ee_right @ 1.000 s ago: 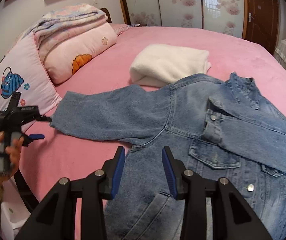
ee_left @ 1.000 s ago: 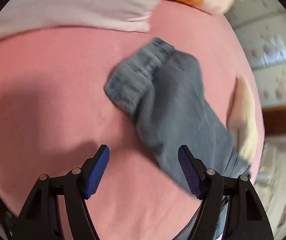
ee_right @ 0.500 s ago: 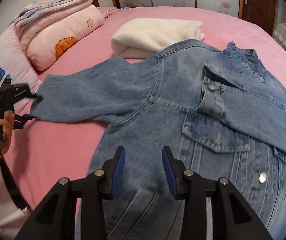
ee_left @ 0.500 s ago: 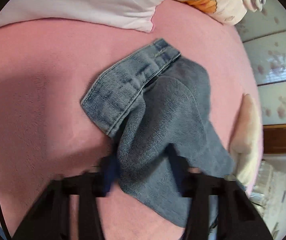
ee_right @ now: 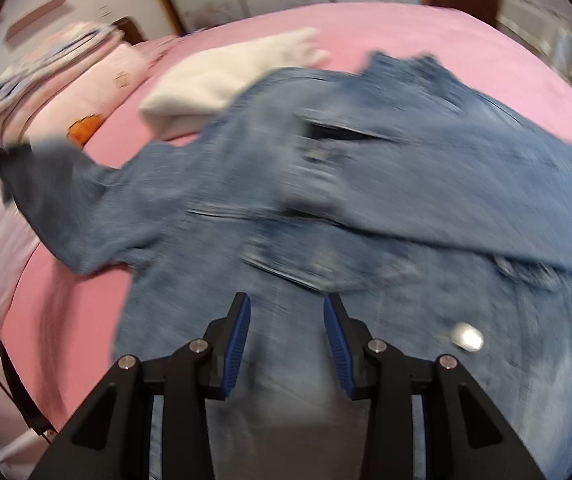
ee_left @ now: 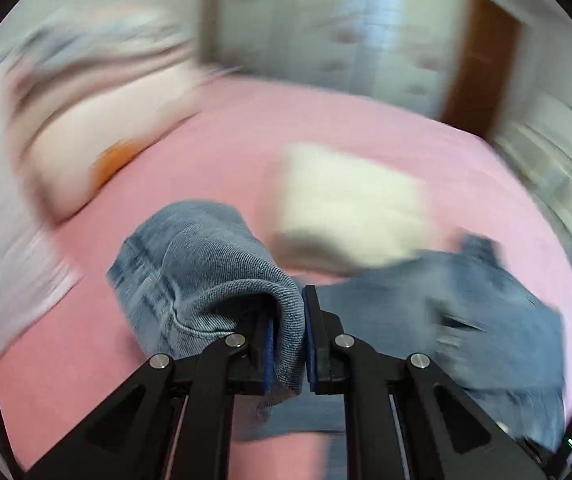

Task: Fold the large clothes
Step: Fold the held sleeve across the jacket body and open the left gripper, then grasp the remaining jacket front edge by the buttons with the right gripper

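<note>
Left wrist view: my left gripper point(ee_left: 288, 344) has its jaws closed on the cuff end of the denim jacket's sleeve point(ee_left: 205, 268), cloth bunched between the pads. Frame is motion-blurred. Right wrist view: my right gripper point(ee_right: 286, 336) hangs with jaws apart, nothing between them, over the lower front of the denim jacket point(ee_right: 366, 200).

Jacket lies spread front-up on the pink bed point(ee_right: 426, 36). One sleeve already lies folded across the chest, from 3 o'clock toward centre. The held sleeve extends toward 9 o'clock, raised off the bed. A folded white garment point(ee_right: 225, 76) sits at 11 o'clock, touching the jacket's shoulder.

Judgement: early stage. One sleeve in; second sleeve to be laid across, then body folds remain.
</note>
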